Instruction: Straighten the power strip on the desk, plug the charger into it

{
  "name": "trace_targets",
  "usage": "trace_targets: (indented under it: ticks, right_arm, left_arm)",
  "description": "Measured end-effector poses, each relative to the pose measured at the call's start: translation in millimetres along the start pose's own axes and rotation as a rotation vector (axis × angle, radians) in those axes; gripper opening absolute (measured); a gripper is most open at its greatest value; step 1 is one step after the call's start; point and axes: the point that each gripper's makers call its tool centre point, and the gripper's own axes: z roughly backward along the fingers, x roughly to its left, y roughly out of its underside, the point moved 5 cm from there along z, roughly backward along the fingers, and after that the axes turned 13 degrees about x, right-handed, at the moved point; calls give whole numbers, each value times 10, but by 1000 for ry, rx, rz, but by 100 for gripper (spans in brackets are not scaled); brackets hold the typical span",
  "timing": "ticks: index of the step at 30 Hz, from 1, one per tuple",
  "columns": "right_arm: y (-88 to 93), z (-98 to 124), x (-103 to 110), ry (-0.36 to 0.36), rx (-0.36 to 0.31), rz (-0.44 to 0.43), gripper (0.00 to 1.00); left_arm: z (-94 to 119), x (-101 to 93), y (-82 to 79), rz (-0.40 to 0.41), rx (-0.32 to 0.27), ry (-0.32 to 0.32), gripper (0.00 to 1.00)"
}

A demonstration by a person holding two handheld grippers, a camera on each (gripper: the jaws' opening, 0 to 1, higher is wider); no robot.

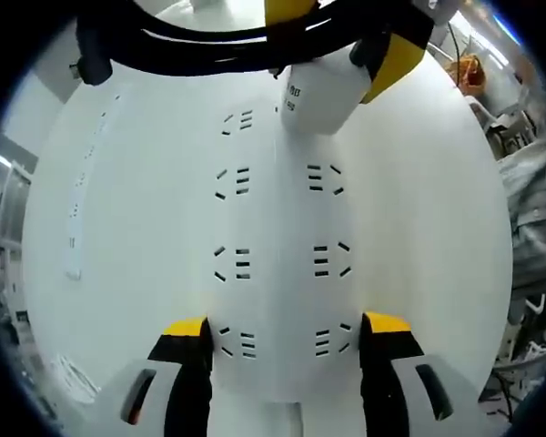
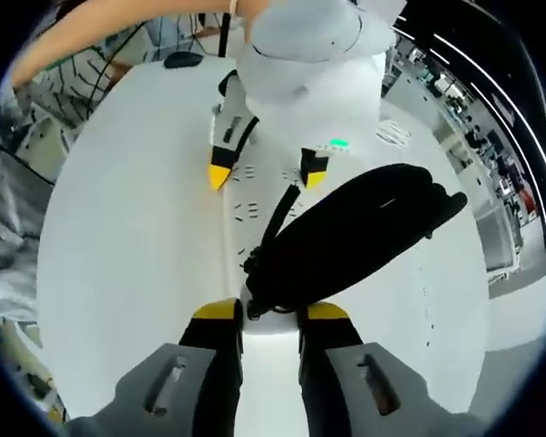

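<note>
Left tongs (image 1: pixel 284 341) clench the power strip (image 1: pixel 278 237) at its near end; right tongs (image 2: pixel 269 323) grip the charger (image 2: pixel 296 91). Steady the strip, align the prongs squarely over a socket, press straight down.

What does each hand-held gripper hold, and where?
Left hand-held gripper clamps the power strip at its near end; right hand-held gripper grips the white charger body.

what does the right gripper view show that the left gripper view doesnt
Right gripper view alone: a coiled black cable hanging from the charger, and a person's arm at the top. Left gripper view alone: the strip's sockets in two rows, close up, and the charger's white body over its far end. Both: the strip on the white desk, with the left gripper astride it and the right gripper holding the charger.
</note>
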Motion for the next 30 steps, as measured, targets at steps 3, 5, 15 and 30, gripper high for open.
trace_targets:
  ticks: [3,5,15,30]
  right_arm:
    - [-15,-4,33,27,22,12,20]
    - [-20,-5,57,46,32,28,20]
    - [48,-125,69,95,66,55,21]
    - [45,-75,132,140,72,82,23]
  left_arm:
    - [3,1,-2,-6,8,-1,65]
    - [5,1,-4,-9,11,-2,65]
    - [18,-10,-2,-18,0,-3,65]
    - [31,-28,-15,-6,9,-8,69]
